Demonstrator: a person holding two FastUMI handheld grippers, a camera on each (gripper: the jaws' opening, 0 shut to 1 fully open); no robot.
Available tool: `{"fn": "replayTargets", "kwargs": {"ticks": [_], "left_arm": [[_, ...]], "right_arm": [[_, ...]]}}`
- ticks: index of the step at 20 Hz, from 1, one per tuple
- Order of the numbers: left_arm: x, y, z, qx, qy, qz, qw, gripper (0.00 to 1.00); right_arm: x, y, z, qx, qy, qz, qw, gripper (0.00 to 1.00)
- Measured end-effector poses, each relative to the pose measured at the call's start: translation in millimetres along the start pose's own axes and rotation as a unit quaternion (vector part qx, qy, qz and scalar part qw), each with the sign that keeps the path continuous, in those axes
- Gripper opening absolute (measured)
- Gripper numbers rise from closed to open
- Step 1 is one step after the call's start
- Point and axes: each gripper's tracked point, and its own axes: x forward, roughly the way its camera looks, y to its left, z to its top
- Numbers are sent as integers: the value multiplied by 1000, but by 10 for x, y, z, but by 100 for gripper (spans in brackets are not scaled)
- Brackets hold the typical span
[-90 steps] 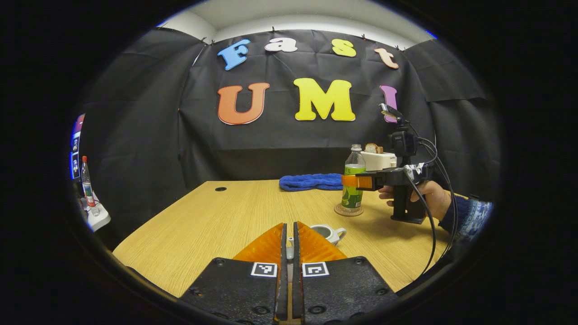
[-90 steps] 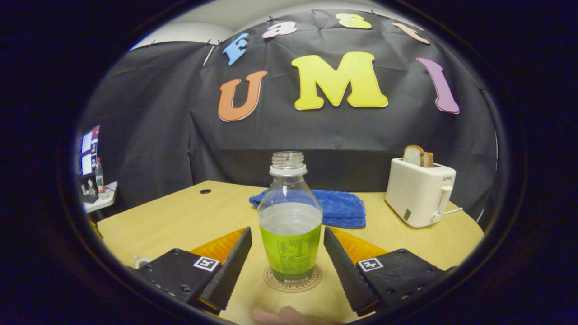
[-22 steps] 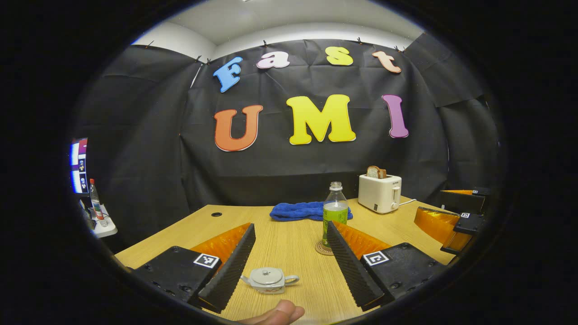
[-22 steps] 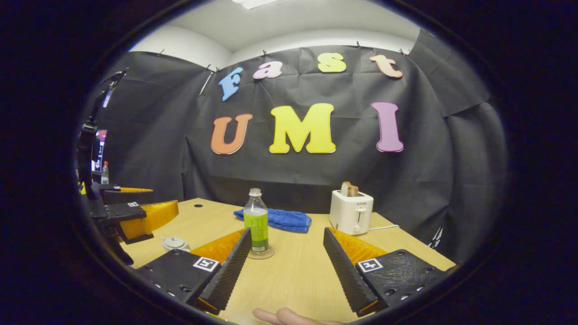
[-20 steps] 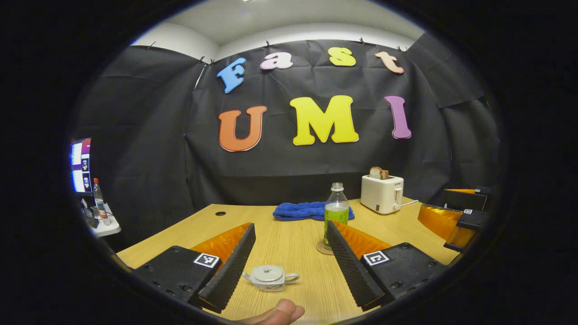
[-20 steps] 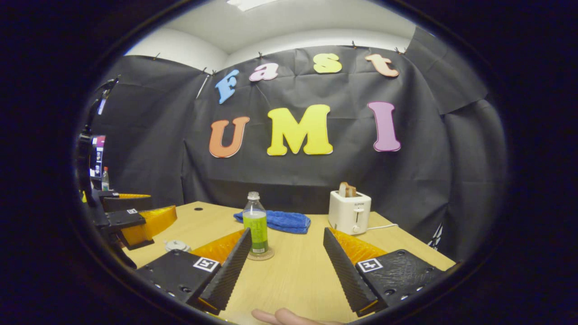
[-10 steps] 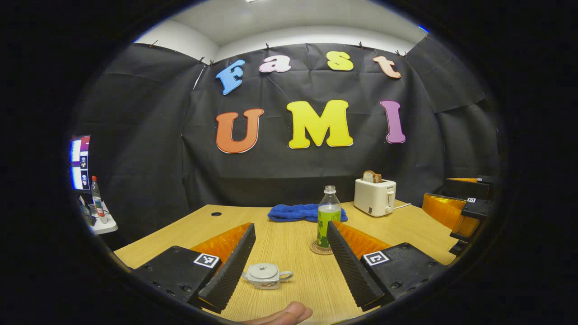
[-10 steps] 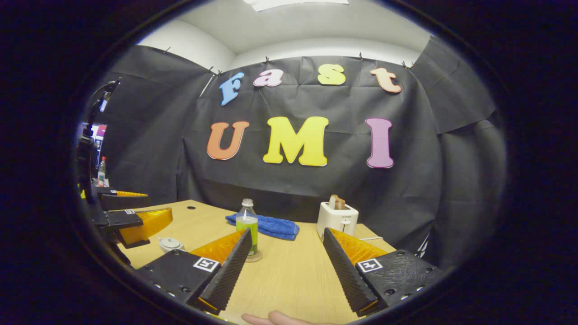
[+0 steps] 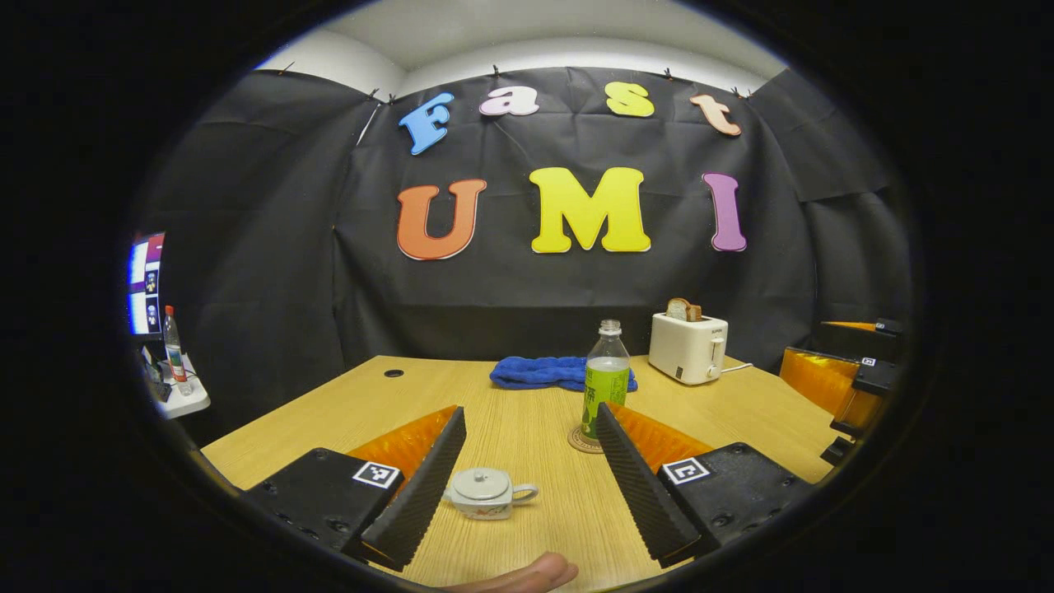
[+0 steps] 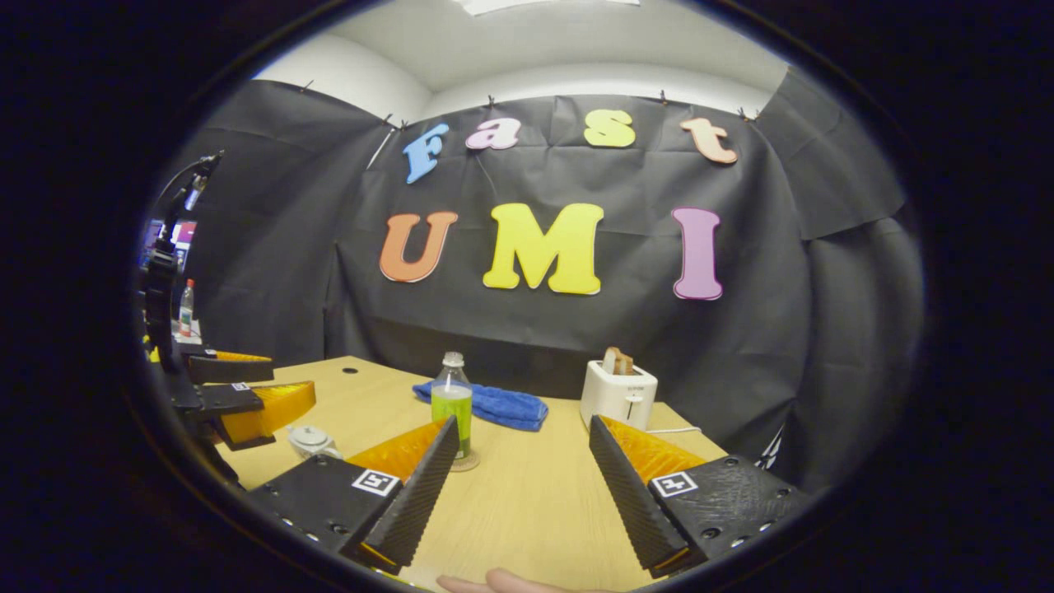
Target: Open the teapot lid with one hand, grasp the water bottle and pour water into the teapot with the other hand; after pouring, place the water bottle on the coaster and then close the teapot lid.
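In your left gripper view, your left gripper (image 9: 527, 461) is spread wide with the small white lidded ceramic teapot (image 9: 486, 492) sitting on the wooden table (image 9: 527, 428) between its fingers, the lid on. The clear plastic water bottle with the green label (image 9: 605, 379) stands upright on the round coaster (image 9: 580, 441) further back. In your right gripper view, your right gripper (image 10: 519, 461) is spread open too, holding nothing, with that bottle just past its left finger and the teapot off to the left.

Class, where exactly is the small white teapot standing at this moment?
In the left gripper view, the small white ceramic teapot sits lid-on on the wooden table, low between the open left tool fingers, nearer than the green-labelled water bottle.

Left gripper (image 9: 531, 428) jaws wide apart — lidded teapot (image 9: 487, 492) between; water bottle (image 9: 605, 380) upright on coaster (image 9: 580, 442)
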Motion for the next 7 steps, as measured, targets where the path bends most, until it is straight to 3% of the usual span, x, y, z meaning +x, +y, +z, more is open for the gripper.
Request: {"fn": "replayTargets", "kwargs": {"ticks": [7], "left_arm": [[20, 15, -47, -3, -2, -4, 1000, 99]], "right_arm": [[0, -53, -4, -2, 3, -9, 1000, 95]]}}
